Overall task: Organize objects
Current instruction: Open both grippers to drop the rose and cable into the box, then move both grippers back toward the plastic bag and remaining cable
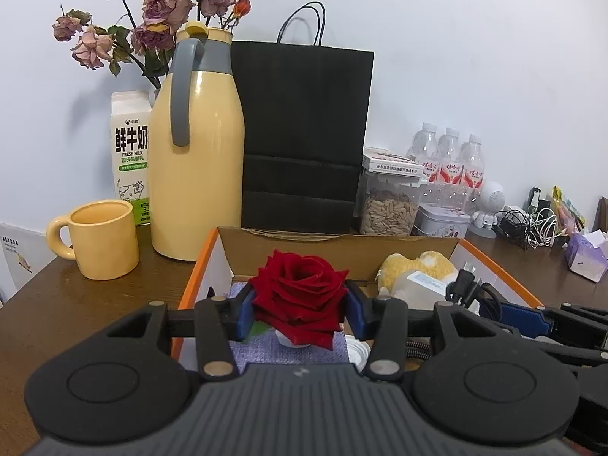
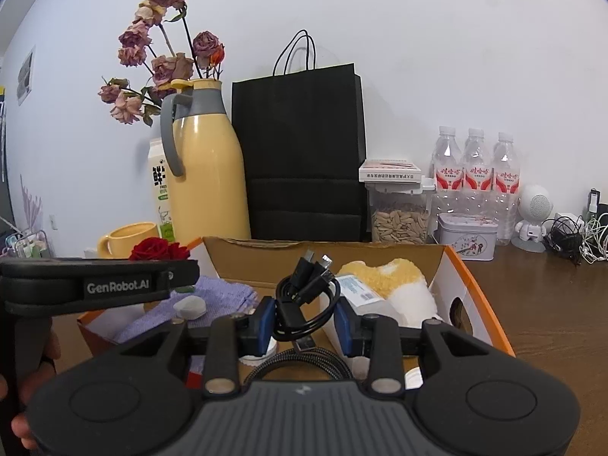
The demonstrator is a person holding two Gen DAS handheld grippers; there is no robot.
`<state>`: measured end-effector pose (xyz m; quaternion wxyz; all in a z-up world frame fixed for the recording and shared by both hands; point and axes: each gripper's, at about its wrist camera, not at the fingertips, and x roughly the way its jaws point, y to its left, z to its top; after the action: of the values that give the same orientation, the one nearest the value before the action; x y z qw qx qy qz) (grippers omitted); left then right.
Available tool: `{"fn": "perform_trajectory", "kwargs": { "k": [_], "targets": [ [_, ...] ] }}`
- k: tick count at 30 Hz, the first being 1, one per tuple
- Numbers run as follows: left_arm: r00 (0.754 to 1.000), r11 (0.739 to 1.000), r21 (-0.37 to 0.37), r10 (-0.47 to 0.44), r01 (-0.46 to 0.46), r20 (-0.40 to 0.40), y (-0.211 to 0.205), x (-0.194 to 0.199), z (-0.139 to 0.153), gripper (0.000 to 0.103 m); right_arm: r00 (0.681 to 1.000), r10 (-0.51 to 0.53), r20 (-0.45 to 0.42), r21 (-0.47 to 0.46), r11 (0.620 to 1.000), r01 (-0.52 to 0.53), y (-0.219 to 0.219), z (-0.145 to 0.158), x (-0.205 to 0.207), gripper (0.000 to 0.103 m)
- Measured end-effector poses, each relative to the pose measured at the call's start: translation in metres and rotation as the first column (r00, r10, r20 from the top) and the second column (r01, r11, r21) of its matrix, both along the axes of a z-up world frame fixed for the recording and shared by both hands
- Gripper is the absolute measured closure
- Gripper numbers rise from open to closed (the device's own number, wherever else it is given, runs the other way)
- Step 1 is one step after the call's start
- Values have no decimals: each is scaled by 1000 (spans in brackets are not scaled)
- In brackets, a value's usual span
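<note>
Red rose [image 1: 298, 296] sits clamped in my left tool [image 1: 300, 313] over the cardboard box [image 1: 342, 245], the right tool [image 2: 304, 323] pinching a coiled black cable [image 2: 300, 304]; loosened pads could drop either.

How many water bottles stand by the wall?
3: the left bottle, middle bottle and right bottle stand in a row behind the tin; more may hide behind.

Glossy thermos [image 1: 197, 144], matt paper bag [image 1: 304, 133], velvety rose [image 1: 300, 296]
</note>
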<state>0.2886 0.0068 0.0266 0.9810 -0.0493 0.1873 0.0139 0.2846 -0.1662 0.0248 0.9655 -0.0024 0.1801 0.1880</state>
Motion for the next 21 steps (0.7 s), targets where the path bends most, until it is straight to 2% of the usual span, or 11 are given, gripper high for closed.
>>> {"fn": "perform_trajectory", "kwargs": {
  "k": [1,3,4,5,6,21],
  "targets": [
    [1000,1000,0,0,0,4,0,-1,0,42,1000,-7,0,-1,1000,7,-1,0,-1,69],
    [999,1000,-6,4,-4,37,1,-6,2,12,1000,-19,7,1,1000,19,-3,0,-3,51],
    [998,1000,-10,6,-6,59,2,-9,3,3,1000,-27,14,5,1000,26,-5,1,-4,30],
    [997,1000,-12,8,-8,76,2,-12,4,0,999,-38,24,8,999,37,-6,2,-6,9],
    [996,1000,-15,9,-8,90,2,-14,5,0,998,-49,33,8,999,49,-8,2,-6,1],
    [997,1000,-13,-3,4,72,-1,-16,5,0,996,-82,36,-3,997,82,-13,3,-8,0]
  ]
}}
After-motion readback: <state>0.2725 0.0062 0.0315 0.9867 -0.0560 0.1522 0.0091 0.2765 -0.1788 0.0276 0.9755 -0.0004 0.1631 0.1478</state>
